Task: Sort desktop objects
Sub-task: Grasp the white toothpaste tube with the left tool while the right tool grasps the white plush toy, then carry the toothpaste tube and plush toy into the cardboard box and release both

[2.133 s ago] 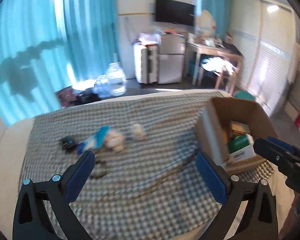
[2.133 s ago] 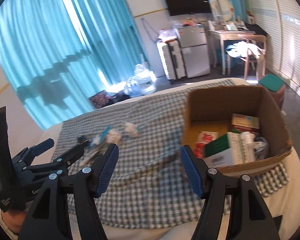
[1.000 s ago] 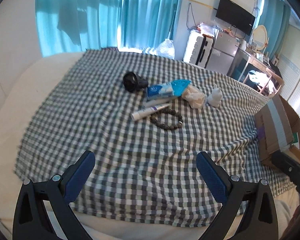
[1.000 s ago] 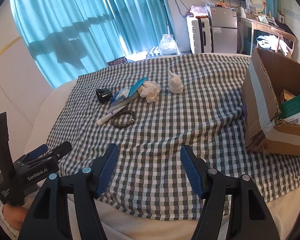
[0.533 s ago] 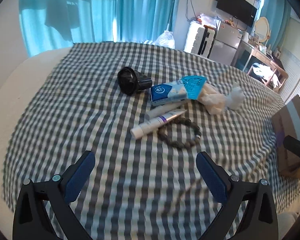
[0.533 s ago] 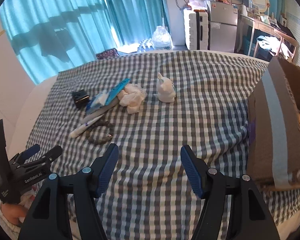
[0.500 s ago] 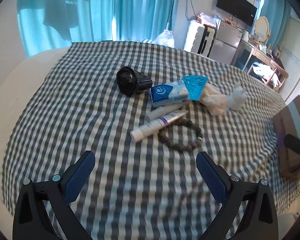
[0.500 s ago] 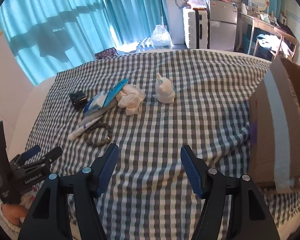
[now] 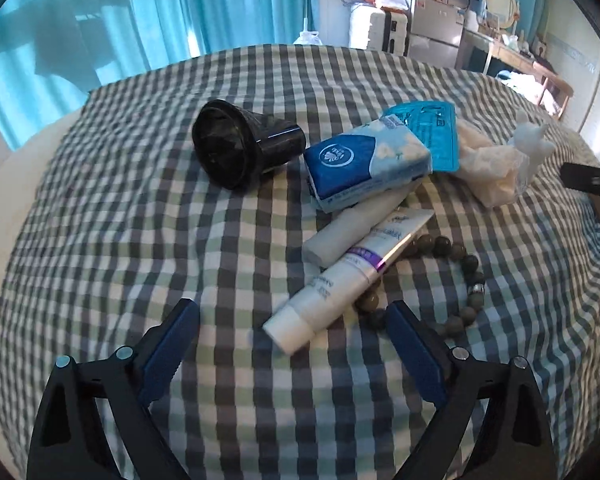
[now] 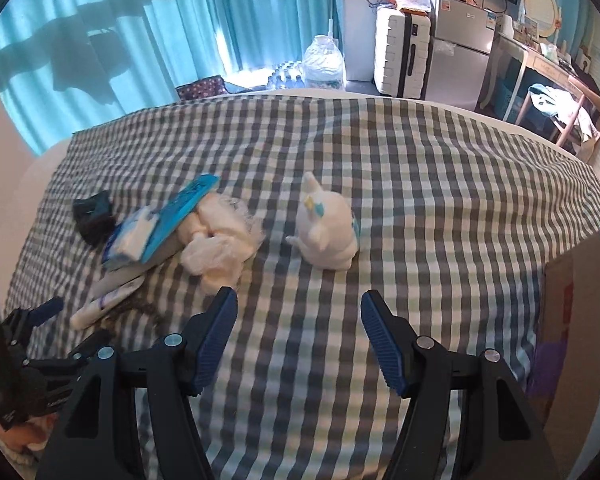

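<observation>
Left wrist view: the left gripper (image 9: 292,344), fingers spread and empty, hovers over a white tube (image 9: 346,276) beside a bead bracelet (image 9: 460,276) on the checked cloth (image 9: 140,240); beyond lie a tissue pack (image 9: 368,162) and black funnel-shaped cap (image 9: 240,148). The right gripper (image 10: 298,340), likewise released, faces a white rabbit figurine (image 10: 328,228).

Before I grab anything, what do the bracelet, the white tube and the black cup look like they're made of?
Bracelet: round grey-green beads, dull sheen, likely stone or wood, with one silvery bead. White tube: soft plastic, smooth and slightly glossy, flat crimped end and printed label. Black cup: hard plastic by the look, shiny dark wall catching highlights, lying on its side.
</observation>
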Demonstrator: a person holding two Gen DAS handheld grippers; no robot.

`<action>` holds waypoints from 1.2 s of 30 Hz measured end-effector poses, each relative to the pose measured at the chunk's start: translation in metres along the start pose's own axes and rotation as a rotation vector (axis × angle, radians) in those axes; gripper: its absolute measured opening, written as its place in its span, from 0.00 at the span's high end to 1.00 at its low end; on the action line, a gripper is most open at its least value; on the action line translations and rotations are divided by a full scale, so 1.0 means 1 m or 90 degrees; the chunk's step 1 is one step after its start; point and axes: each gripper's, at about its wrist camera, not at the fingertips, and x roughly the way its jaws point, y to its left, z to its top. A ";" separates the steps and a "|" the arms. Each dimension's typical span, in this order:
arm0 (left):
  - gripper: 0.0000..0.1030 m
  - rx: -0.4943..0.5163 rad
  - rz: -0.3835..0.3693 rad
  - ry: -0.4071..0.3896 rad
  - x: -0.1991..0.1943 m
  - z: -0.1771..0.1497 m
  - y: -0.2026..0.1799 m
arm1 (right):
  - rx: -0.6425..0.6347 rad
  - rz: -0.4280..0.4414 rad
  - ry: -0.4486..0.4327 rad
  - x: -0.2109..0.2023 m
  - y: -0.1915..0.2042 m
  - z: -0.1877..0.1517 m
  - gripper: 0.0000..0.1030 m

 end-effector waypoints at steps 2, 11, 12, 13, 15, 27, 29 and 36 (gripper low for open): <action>0.06 0.013 -0.007 -0.005 0.006 0.003 -0.001 | 0.030 -0.007 -0.003 0.012 -0.008 0.009 0.37; 0.38 0.057 -0.028 0.003 0.020 0.012 -0.014 | 0.059 -0.016 0.017 0.058 -0.015 0.043 0.38; 0.48 0.060 -0.028 0.002 0.019 0.013 -0.016 | 0.068 -0.013 0.024 0.061 -0.018 0.044 0.39; 0.55 0.063 -0.029 0.004 0.018 0.013 -0.017 | 0.083 -0.007 0.036 0.065 -0.021 0.044 0.48; 0.62 0.065 -0.031 0.012 0.014 0.015 -0.020 | 0.106 -0.006 0.052 0.072 -0.027 0.041 0.53; 0.81 -0.018 -0.100 0.003 -0.056 0.008 -0.020 | 0.125 0.052 0.062 0.000 -0.027 -0.010 0.54; 0.81 -0.036 -0.113 0.008 -0.068 0.004 -0.019 | 0.123 0.062 0.055 -0.022 -0.023 -0.025 0.54; 0.81 -0.038 -0.126 0.031 -0.113 -0.041 -0.034 | 0.065 0.055 0.051 -0.080 0.002 -0.088 0.54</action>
